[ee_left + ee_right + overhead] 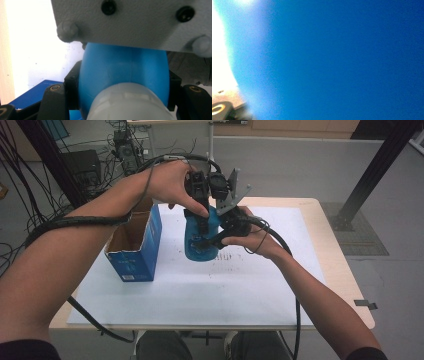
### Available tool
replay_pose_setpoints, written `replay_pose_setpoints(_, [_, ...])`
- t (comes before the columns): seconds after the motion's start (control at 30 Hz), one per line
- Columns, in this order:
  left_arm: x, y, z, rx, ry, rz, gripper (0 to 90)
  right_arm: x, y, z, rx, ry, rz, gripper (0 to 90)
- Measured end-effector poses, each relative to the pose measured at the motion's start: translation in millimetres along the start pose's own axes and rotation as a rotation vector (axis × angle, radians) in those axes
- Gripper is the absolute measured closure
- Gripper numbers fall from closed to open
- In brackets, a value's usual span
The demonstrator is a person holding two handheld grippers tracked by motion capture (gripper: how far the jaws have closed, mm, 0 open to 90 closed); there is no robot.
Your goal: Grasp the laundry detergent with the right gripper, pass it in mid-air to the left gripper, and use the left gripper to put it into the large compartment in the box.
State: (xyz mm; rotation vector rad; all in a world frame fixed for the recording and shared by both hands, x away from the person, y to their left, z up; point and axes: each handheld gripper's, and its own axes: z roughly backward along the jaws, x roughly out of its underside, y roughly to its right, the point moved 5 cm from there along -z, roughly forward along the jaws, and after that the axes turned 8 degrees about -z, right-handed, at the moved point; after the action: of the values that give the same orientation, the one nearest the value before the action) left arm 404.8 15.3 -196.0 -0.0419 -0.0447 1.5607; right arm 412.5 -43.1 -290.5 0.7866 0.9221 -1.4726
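A blue bottle [193, 251] is held just above the white sheet [250, 285], near the middle of the table. My left gripper [201, 217] comes down from above and is shut on the bottle's upper part. In the left gripper view the black fingers [72, 87] press both sides of the blue bottle [125, 67], whose whitish cap [130, 105] sits close to the camera. My right gripper [209, 240] reaches in from the right, shut on the bottle's body. Its grey plate [130, 22] hangs over the bottle. The bottle's blue wall [337, 60] is pressed against the right gripper view.
An open blue cardboard box [135, 242] stands on the sheet just left of the bottle. The wooden table edge [345, 285] shows at the right. Cables and equipment lie on the floor beyond the table at the upper left.
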Motion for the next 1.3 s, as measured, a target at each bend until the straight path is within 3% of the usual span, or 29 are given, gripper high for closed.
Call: replay_pose_setpoints(1.3, [2.2, 1.9, 2.4, 0.007, -0.006, 0.012, 37.9, -1.7, -2.9, -1.7, -0.026, 0.020, -0.014, 40.9])
